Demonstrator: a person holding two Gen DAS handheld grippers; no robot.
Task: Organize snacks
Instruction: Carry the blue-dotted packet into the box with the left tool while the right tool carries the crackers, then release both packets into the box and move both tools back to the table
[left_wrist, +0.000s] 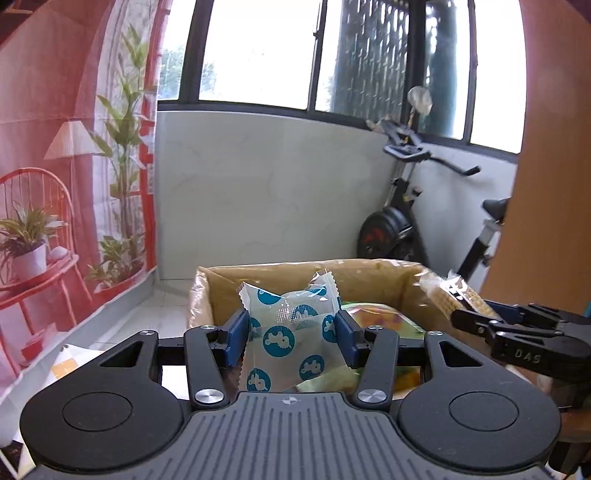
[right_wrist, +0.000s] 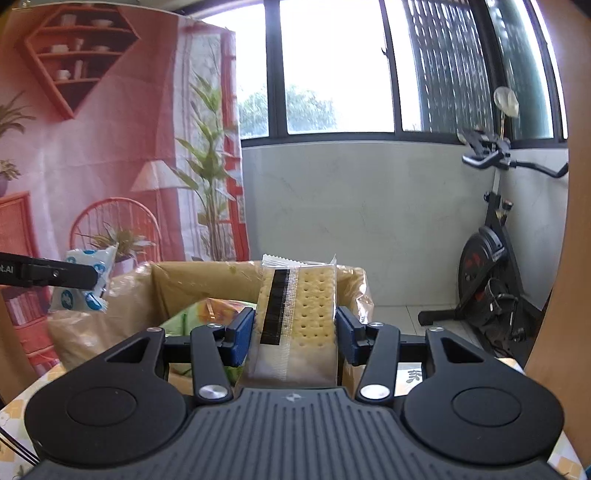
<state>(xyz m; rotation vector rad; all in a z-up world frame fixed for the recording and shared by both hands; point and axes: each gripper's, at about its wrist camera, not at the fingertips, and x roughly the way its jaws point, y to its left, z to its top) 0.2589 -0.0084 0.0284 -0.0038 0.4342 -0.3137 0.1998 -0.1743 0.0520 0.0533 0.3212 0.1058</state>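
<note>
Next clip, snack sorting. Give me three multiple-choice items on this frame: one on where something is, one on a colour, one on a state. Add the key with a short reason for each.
1. Where is the exercise bike?
A. By the wall under the window, right of the box
B. Inside the box
C. In front of the pink backdrop on the left

2. What colour are the round prints on the pouch in the left tool?
A. Red
B. Blue
C. Black

3. What is the state of the right tool?
A. Open and empty
B. Shut on a banana
C. Shut on the cracker pack

Key: 1 A, the bike stands by the white wall beyond the box. 2 B, blue circles show on the white wrapper. 3 C, both blue pads press the pack's sides.
</note>
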